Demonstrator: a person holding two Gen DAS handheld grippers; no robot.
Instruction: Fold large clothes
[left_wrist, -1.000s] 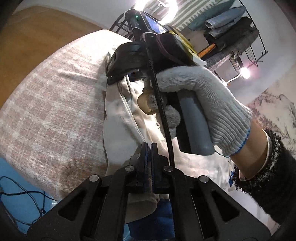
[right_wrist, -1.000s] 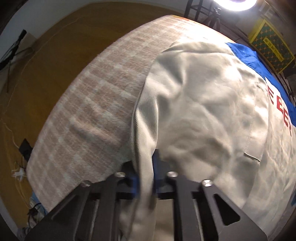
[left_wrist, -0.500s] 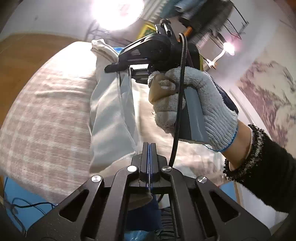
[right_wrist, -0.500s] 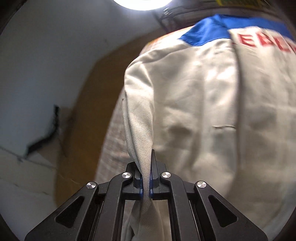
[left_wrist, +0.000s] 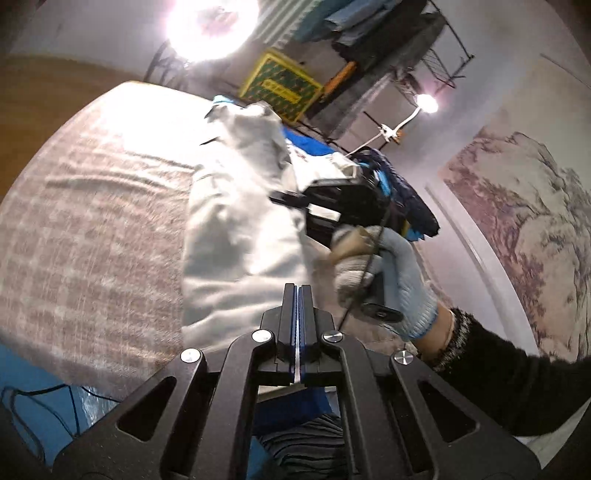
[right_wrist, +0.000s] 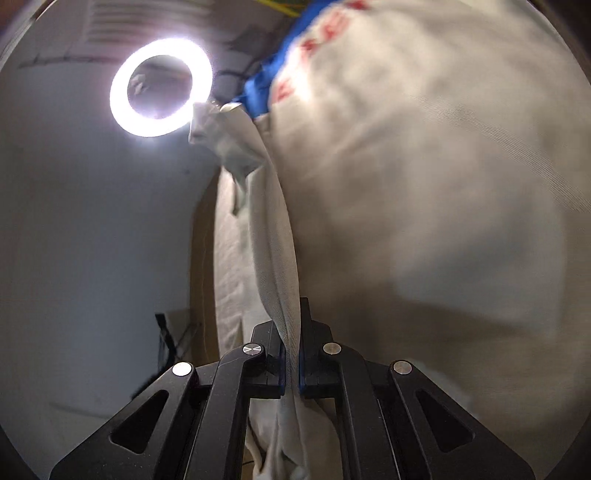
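A large cream garment with a blue panel and red letters lies on a pink plaid blanket. My right gripper is shut on a rolled fold of its edge, and the lifted cloth fills the right of that view. In the left wrist view a gloved hand carries the right gripper over the garment's middle. My left gripper is shut at the garment's near edge, with a thin pale strip of cloth between its pads.
A ring light glares overhead. Behind the blanket stand a clothes rack, a yellow-green box and a small lamp. A dark blue cloth lies at the far right. Cables trail over the blue floor.
The right gripper has rolled and swung across with the fold, lifting the garment off the blanket. In the left wrist view the gloved hand has moved right. The left gripper has risen slightly.
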